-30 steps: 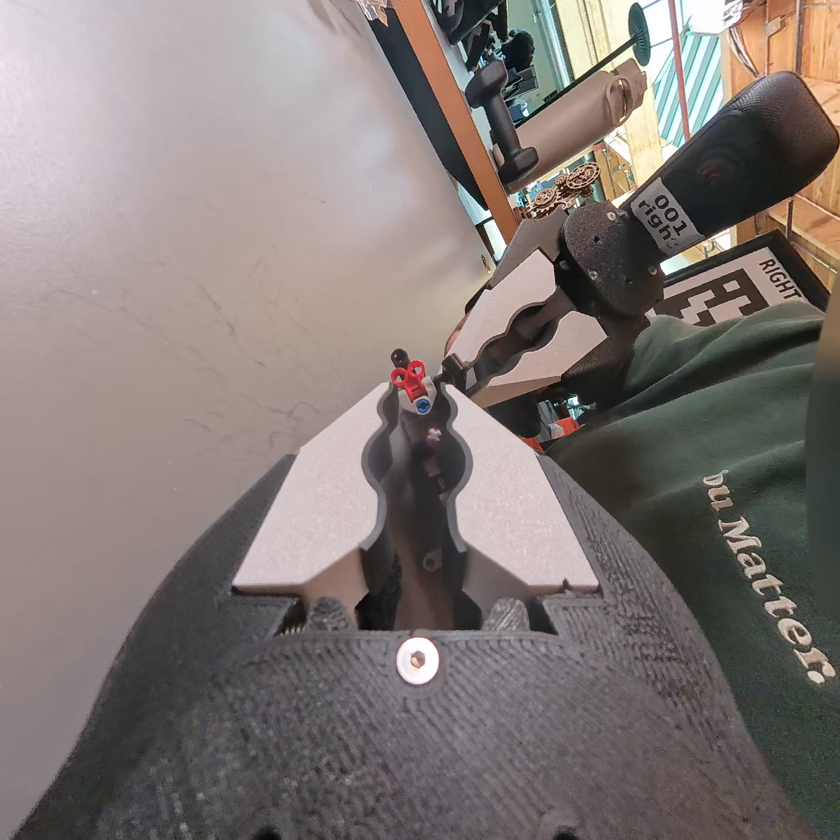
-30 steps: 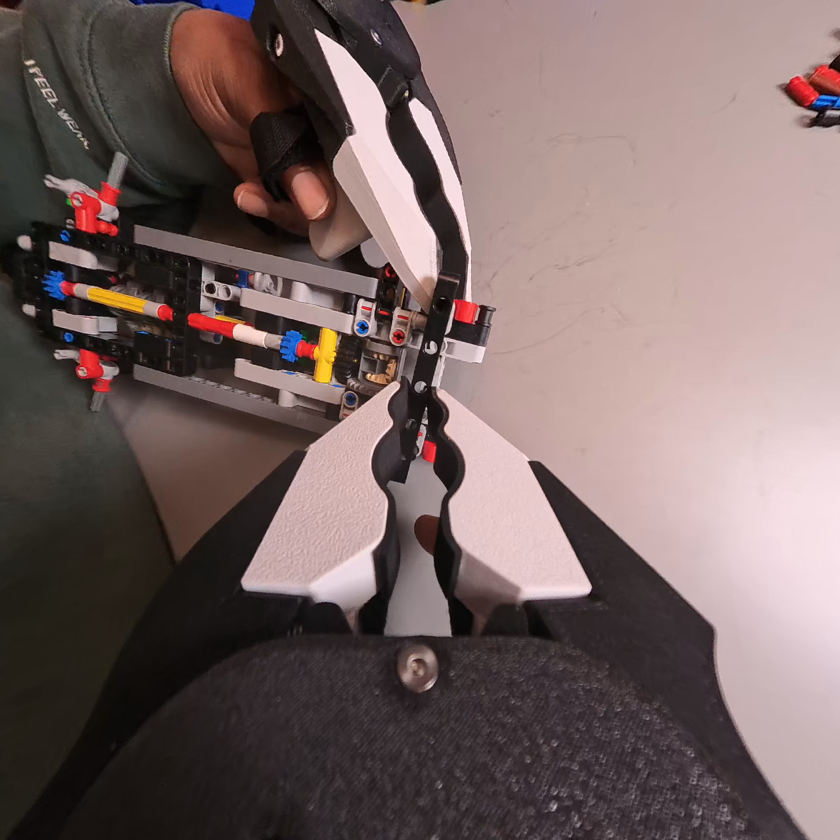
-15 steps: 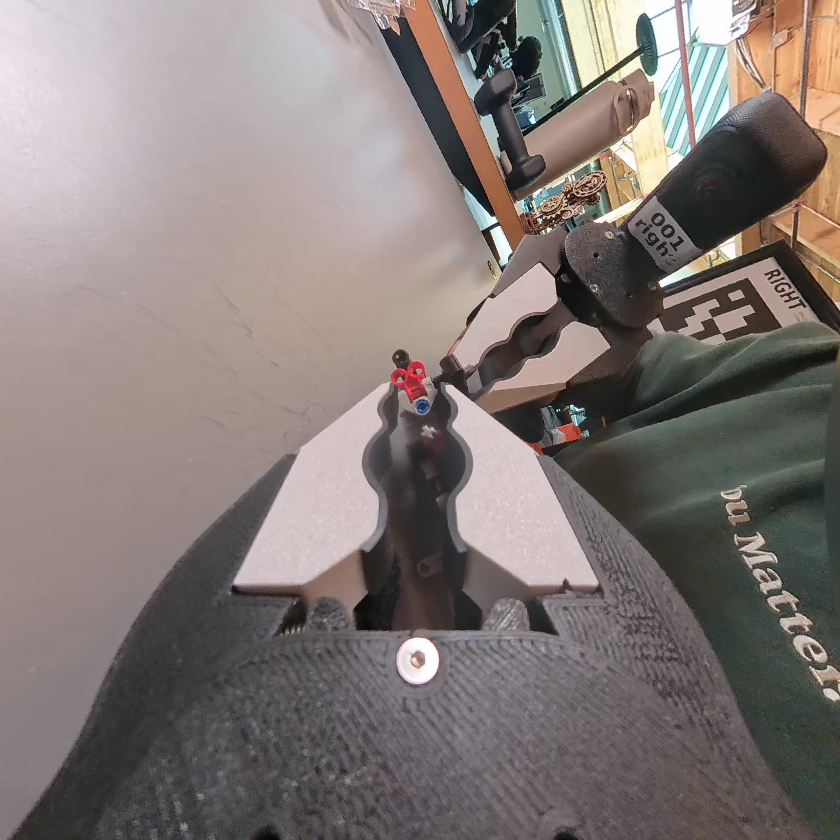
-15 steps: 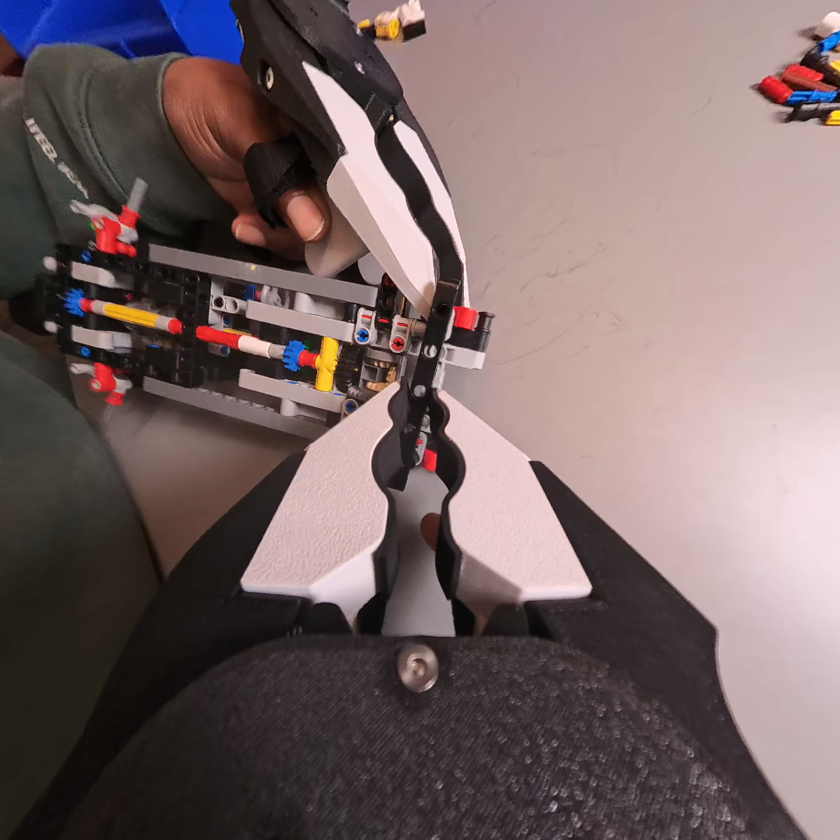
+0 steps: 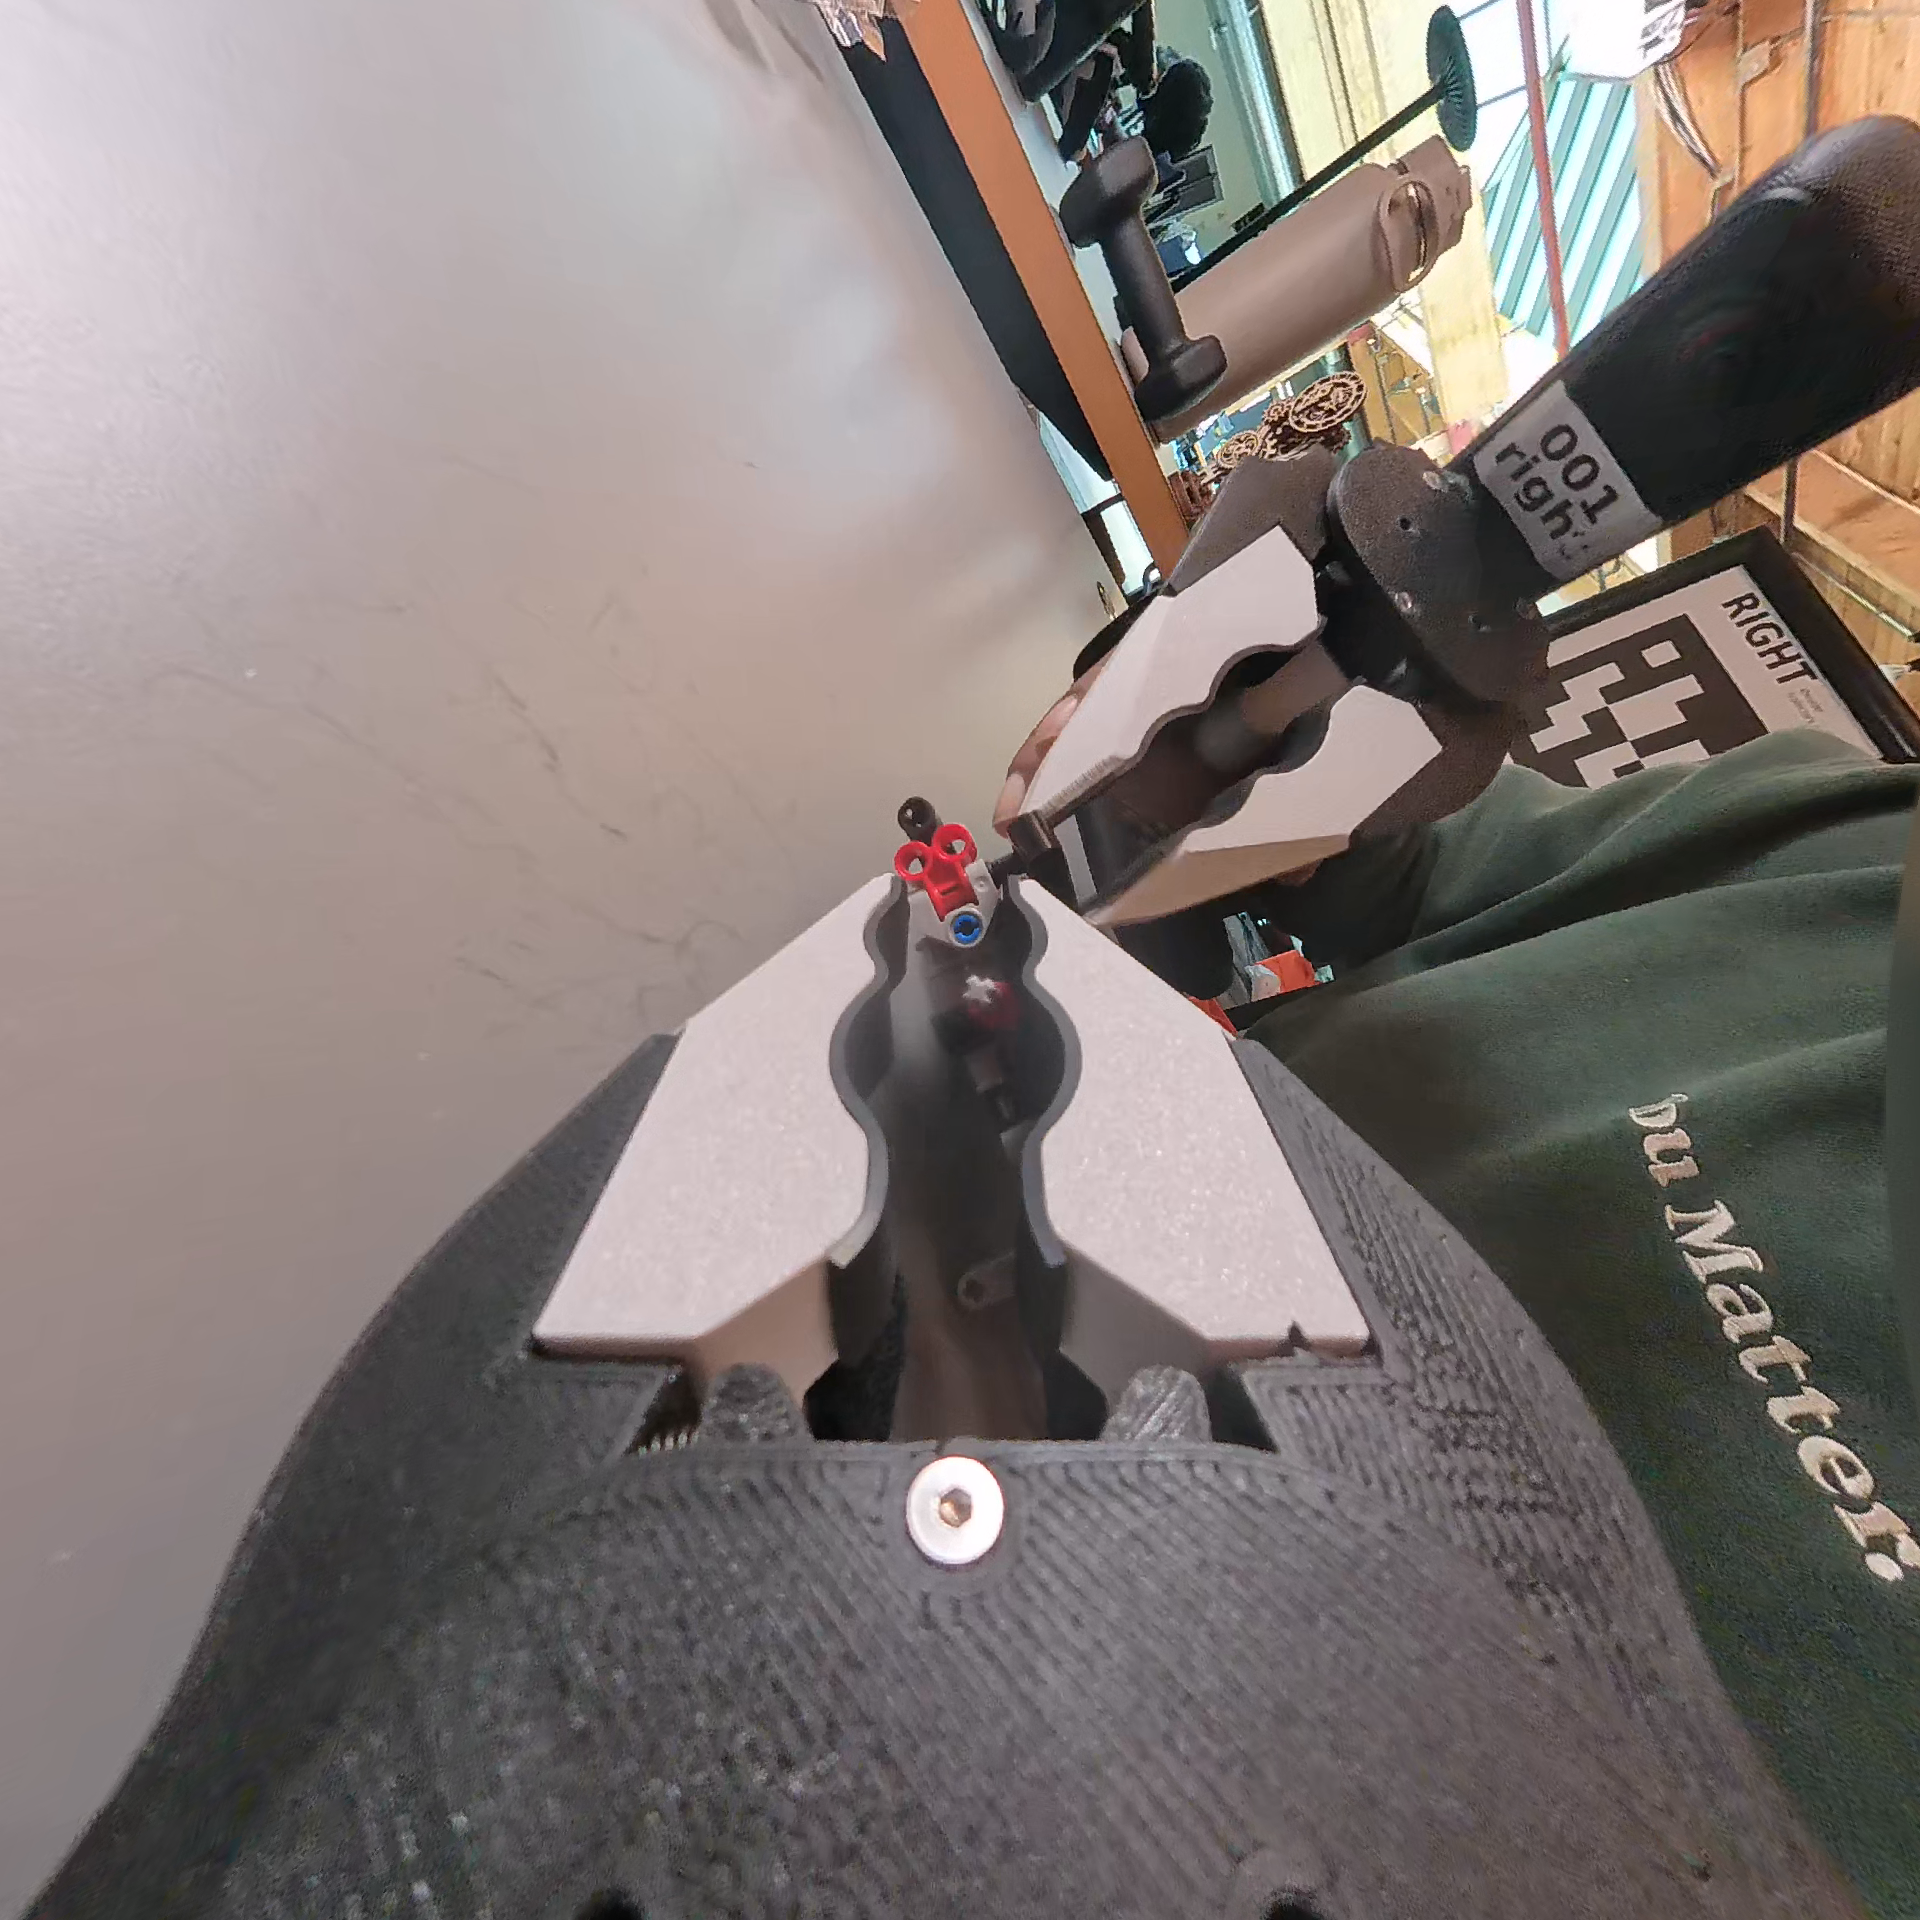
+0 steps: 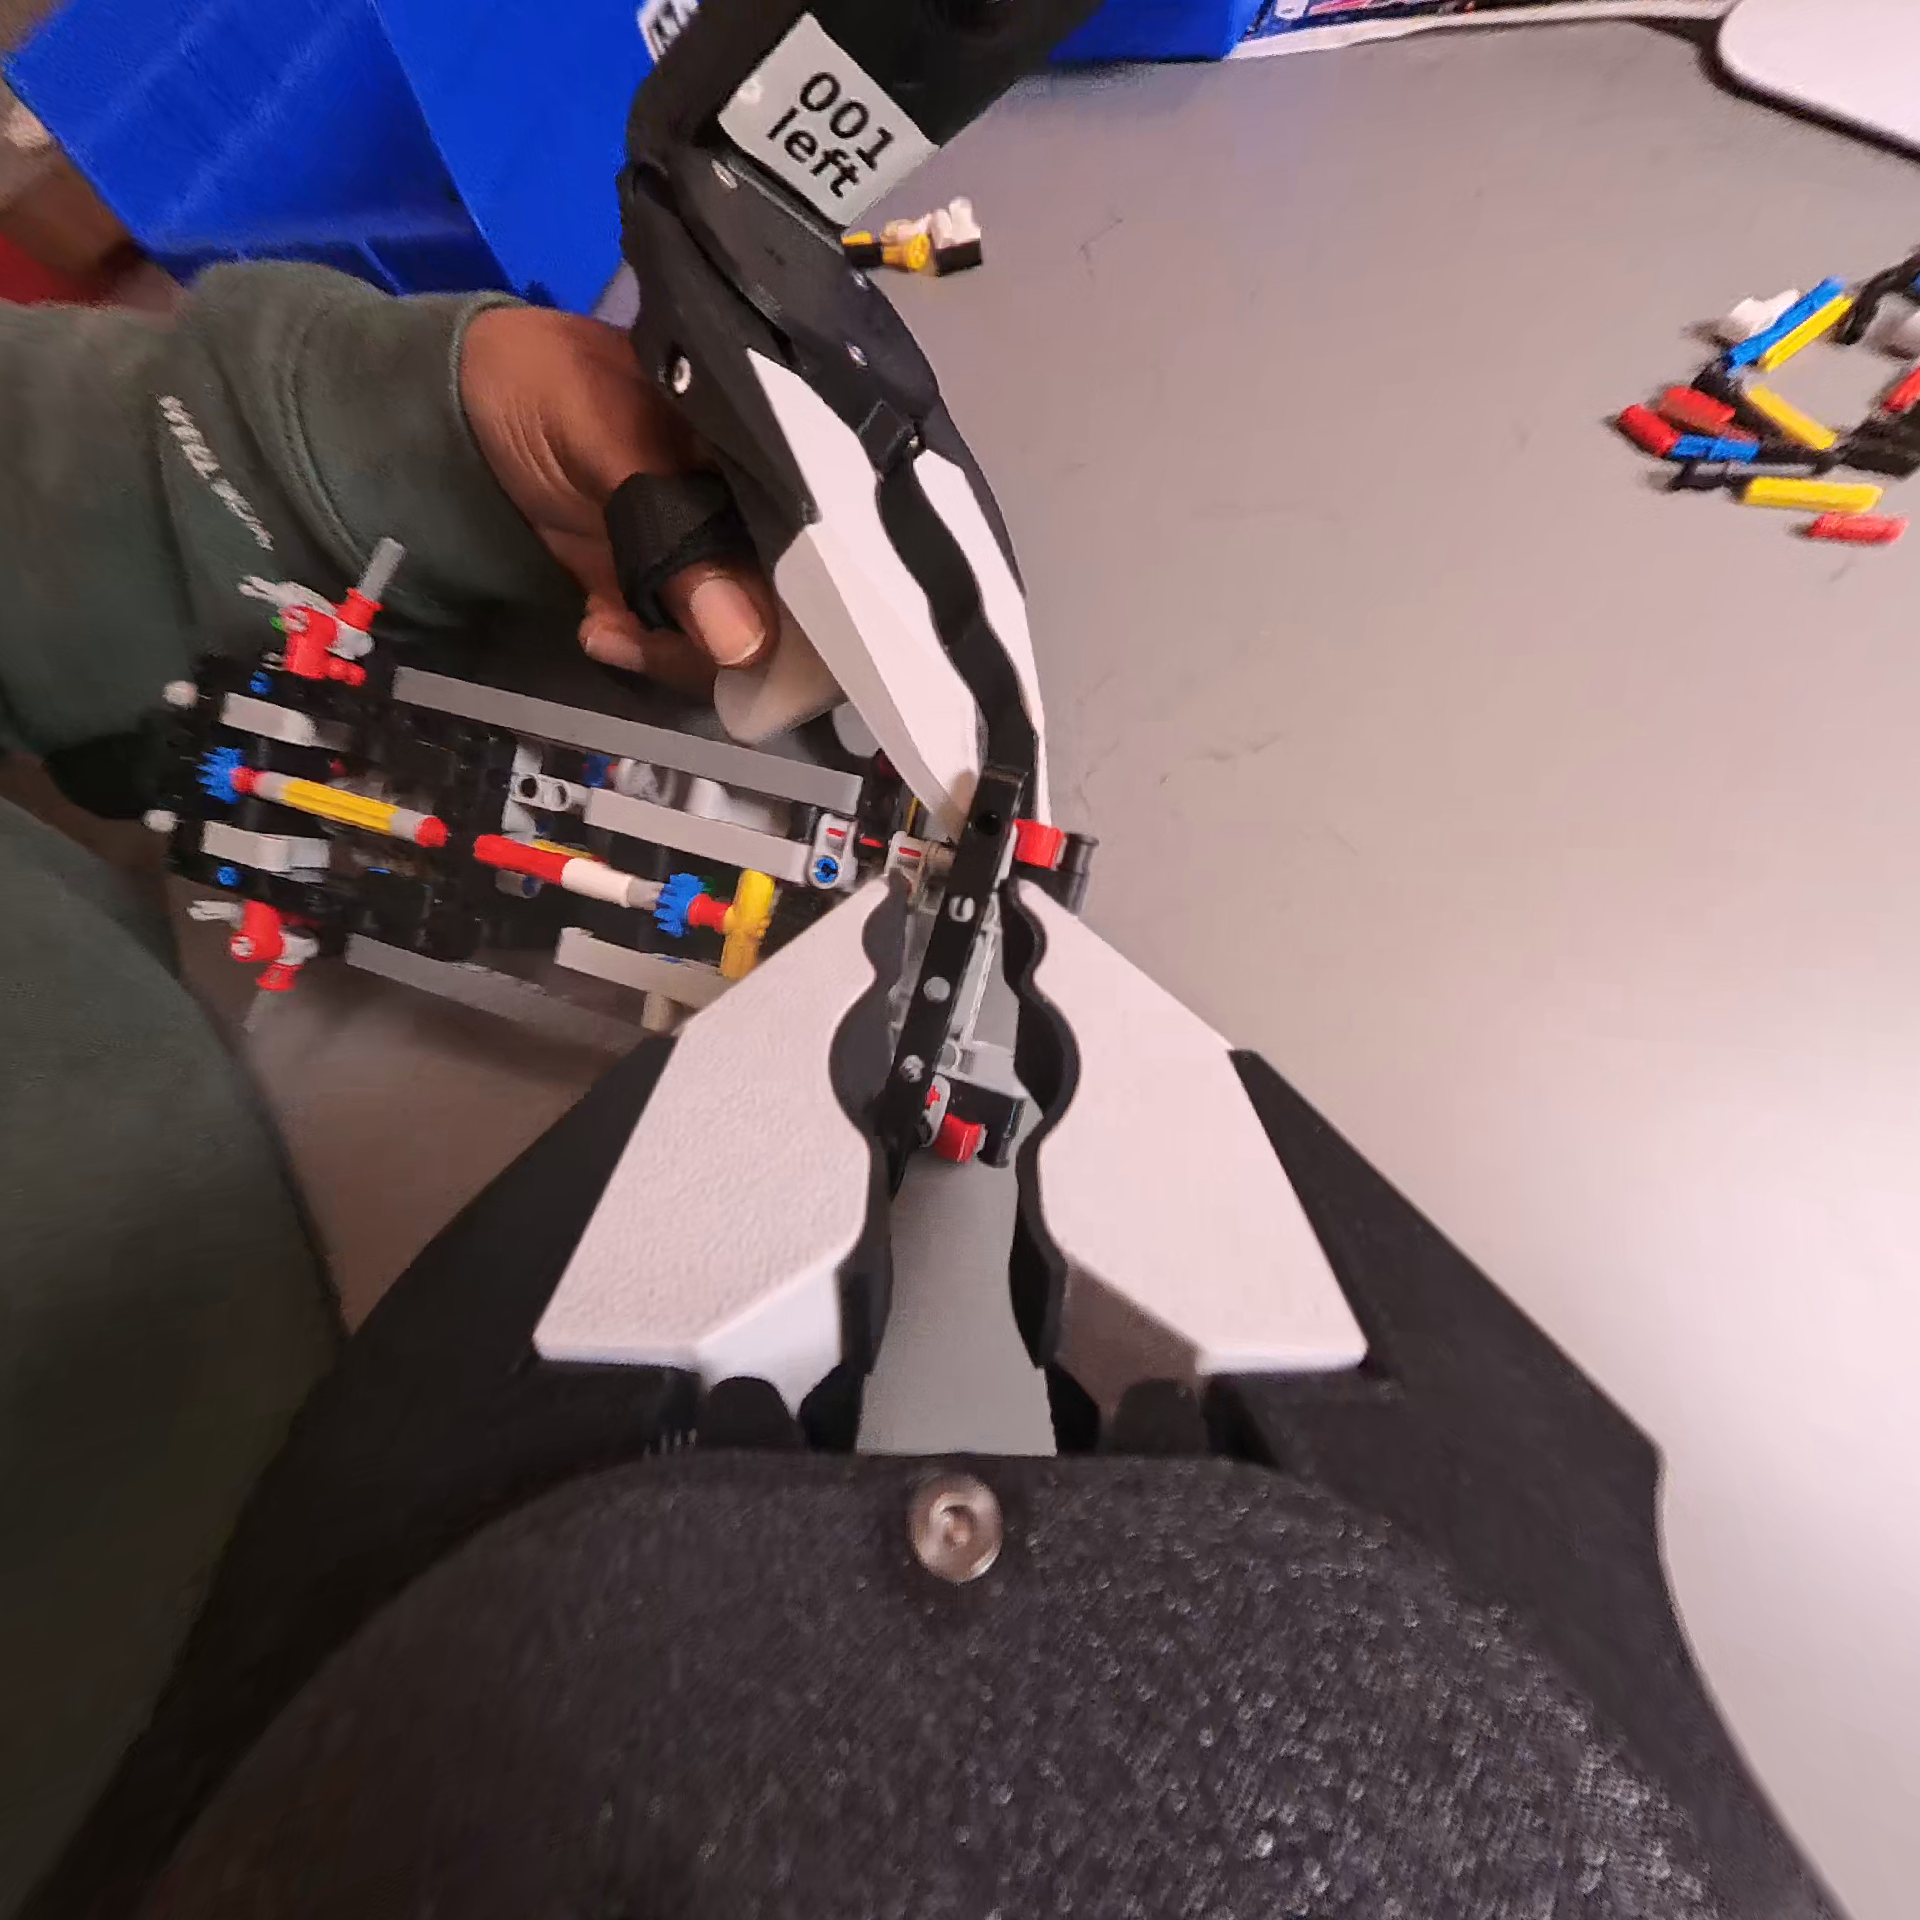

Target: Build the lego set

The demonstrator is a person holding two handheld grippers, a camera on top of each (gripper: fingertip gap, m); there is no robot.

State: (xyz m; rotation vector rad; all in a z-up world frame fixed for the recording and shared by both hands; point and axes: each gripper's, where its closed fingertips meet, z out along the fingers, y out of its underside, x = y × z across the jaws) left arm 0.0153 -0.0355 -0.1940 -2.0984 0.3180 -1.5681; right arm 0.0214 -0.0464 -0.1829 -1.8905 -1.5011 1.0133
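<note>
The lego chassis lies on the grey table; at its front end the left gripper is clamped on it; the right gripper, fingers parted, straddles a black beam there; loose pieces lie well apart from the chassis.

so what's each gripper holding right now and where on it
The left gripper is shut on the front end of the lego chassis. The right gripper looks open around the black beam, not pinching it.
</note>
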